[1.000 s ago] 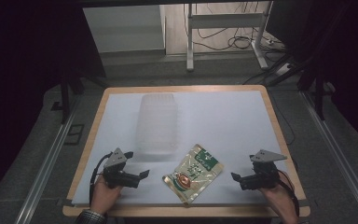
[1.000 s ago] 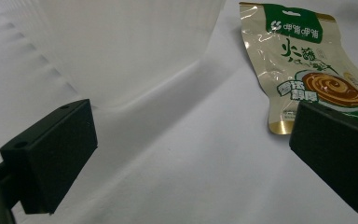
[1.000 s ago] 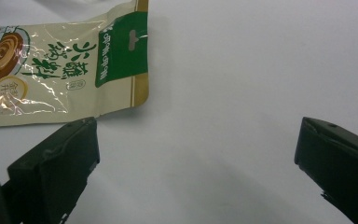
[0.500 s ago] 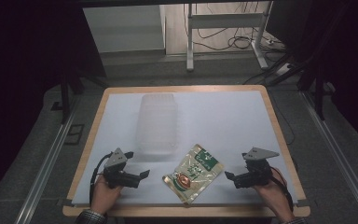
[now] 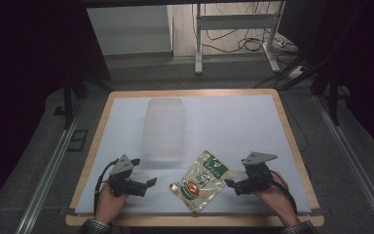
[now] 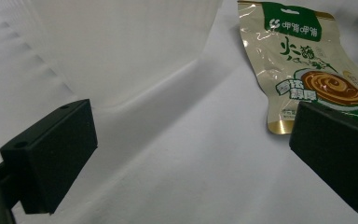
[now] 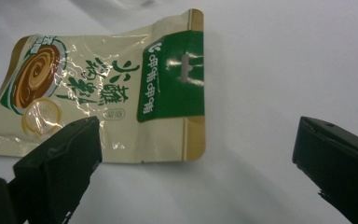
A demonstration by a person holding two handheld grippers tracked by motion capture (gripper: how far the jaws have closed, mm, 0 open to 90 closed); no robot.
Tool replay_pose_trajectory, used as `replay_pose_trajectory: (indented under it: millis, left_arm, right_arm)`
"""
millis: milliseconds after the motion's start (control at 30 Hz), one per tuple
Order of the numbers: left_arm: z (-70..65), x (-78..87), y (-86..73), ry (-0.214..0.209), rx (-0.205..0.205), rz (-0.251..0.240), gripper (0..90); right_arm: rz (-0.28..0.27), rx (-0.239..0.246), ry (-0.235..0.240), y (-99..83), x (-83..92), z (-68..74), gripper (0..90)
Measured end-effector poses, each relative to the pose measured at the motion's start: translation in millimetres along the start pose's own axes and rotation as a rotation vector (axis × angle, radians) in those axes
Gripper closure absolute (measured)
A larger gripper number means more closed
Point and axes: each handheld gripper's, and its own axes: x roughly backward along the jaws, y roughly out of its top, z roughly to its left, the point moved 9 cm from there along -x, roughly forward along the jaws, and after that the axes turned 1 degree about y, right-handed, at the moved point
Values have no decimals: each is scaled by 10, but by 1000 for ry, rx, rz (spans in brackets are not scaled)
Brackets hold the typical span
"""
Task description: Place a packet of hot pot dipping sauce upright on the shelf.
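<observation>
The snack pouch [image 5: 200, 180] lies flat on the counter [image 5: 233, 122] between the wide-open, empty left claw [image 5: 148, 184] and right claw [image 5: 230, 185] (light, crinkly, probably slippery), best pinched at its sealed edge.

A lab setup here. Wood-edged tabletop [image 5: 292, 146] on floor rails [image 5: 48, 170]. Loose cables [image 5: 243, 41] trail under a metal stand [image 5: 233, 22].

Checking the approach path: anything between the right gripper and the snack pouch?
Nothing. In the high view, only bare white table separates the right gripper from the snack pouch; its own view agrees.
</observation>
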Motion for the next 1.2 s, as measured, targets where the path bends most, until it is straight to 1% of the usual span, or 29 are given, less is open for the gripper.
replay_pose_trajectory:
  millis: [100, 167, 200, 300, 367, 467, 500, 633, 767, 800, 1000, 1133, 1167, 1200]
  left_arm:
    - [-2, -1, 0, 0, -1, 1, 9]
    - [-2, -3, -1, 0, 0, 1, 9]
    - [-3, -4, -2, -1, 0, 2, 9]
    - [-4, -5, -2, -1, 0, 2, 9]
    - [-4, -6, -2, -1, 0, 3, 9]
    - [-5, -7, -2, -2, 0, 3, 9]
    - [-5, -7, -3, -1, 0, 4, 9]
    - [-4, -6, -2, -1, 0, 3, 9]
    - [-7, -5, -1, -1, -1, 3, 9]
    - [-6, -6, -2, -1, -1, 4, 9]
    - [-4, -5, -3, -1, -1, 4, 9]
    - [-4, -6, -5, -2, -2, 6, 9]
    - [-4, -6, -6, -3, -2, 7, 9]
    - [-4, -6, -6, -3, -2, 7, 9]
  right_arm:
    - [5, -4, 18, 29, -52, 26, 16]
    - [11, -20, 3, 53, -83, 27, 17]
    - [9, -18, 8, 67, -96, 38, 21]
    - [20, 6, 0, 95, -126, 63, 28]
    - [33, 5, -1, 107, -156, 72, 33]
    - [59, -6, 5, 115, -225, 74, 36]
    - [67, -10, 17, 117, -248, 83, 36]
    - [87, 14, 34, 148, -349, 83, 61]
    - [110, 25, 36, 182, -470, 80, 119]
    - [113, 25, 38, 194, -495, 77, 150]
    - [123, 20, 75, 277, -612, 49, 266]
    - [131, 16, 136, 318, -647, 102, 371]
    - [132, 21, 140, 330, -646, 126, 382]
    - [129, 39, 130, 347, -640, 143, 388]
